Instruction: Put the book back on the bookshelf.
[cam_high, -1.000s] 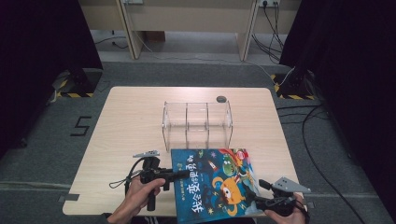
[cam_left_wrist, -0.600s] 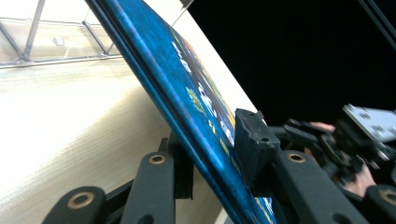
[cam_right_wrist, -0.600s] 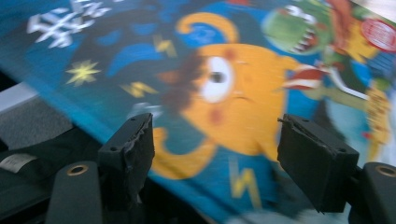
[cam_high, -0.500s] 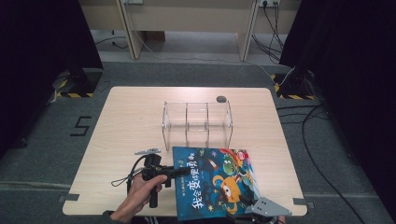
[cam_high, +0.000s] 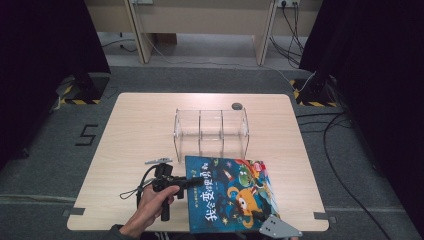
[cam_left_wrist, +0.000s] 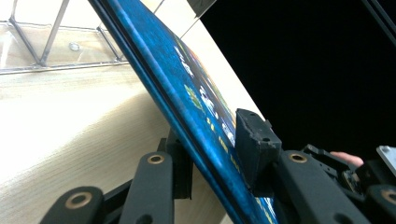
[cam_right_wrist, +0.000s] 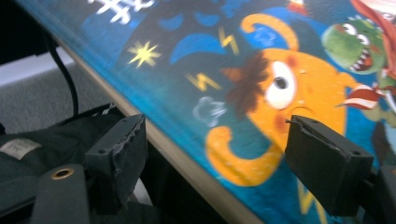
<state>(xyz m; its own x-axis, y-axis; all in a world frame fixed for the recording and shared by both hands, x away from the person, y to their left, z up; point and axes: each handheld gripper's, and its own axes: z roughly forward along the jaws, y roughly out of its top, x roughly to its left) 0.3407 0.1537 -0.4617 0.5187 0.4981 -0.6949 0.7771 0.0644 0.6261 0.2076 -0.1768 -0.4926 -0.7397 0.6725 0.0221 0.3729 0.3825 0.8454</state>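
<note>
Now the right gripper (cam_right_wrist: 215, 154) has just spread its jaws wide, letting go of the book (cam_high: 230, 192) — which sits tilted at the table's (cam_high: 135, 130) near edge, clamped by the left gripper (cam_left_wrist: 212, 156) alone.

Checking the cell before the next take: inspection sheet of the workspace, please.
Surface: light wooden table, no damage seen.
Job's things: picture book at the near edge; clear divided rack behind it.
Clutter: small dark round object at the far edge.
Grippers: left claw shut on the book's left edge; right claw has just been opening, pads off the cover, near edge between them.
Cables: left claw's cable loops on the table.
Surroundings: grey floor, floor cables, black curtains.
</note>
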